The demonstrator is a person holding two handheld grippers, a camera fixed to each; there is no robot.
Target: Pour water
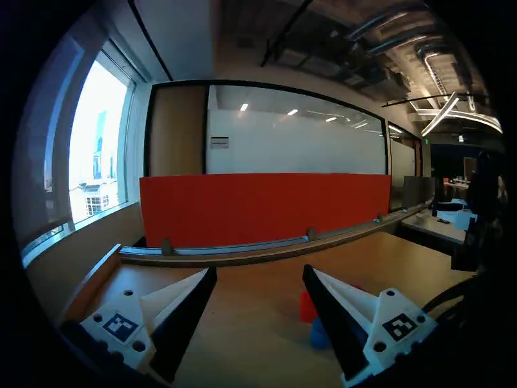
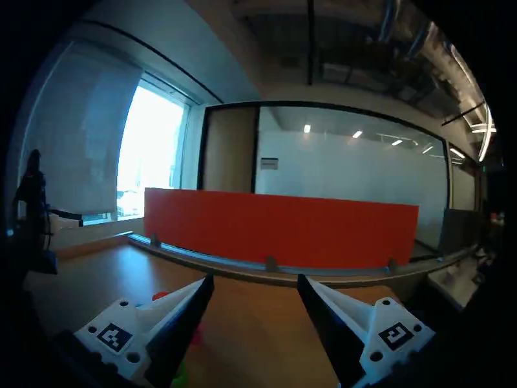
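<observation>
Ahead of the left tool (image 1: 257, 268), the counter (image 1: 258, 323) looks like smooth wood with a soft sheen. The orange partition (image 1: 265, 207) beyond it is matt. The tool's 2 fingers (image 1: 355, 297) look like matt white plastic, black inside.

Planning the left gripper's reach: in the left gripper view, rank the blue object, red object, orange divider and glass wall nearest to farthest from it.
1. Blue object, on the desk, low right.
2. Red object, just behind the blue one.
3. Orange divider, along the desk's far edge.
4. Glass wall, behind the divider.
</observation>
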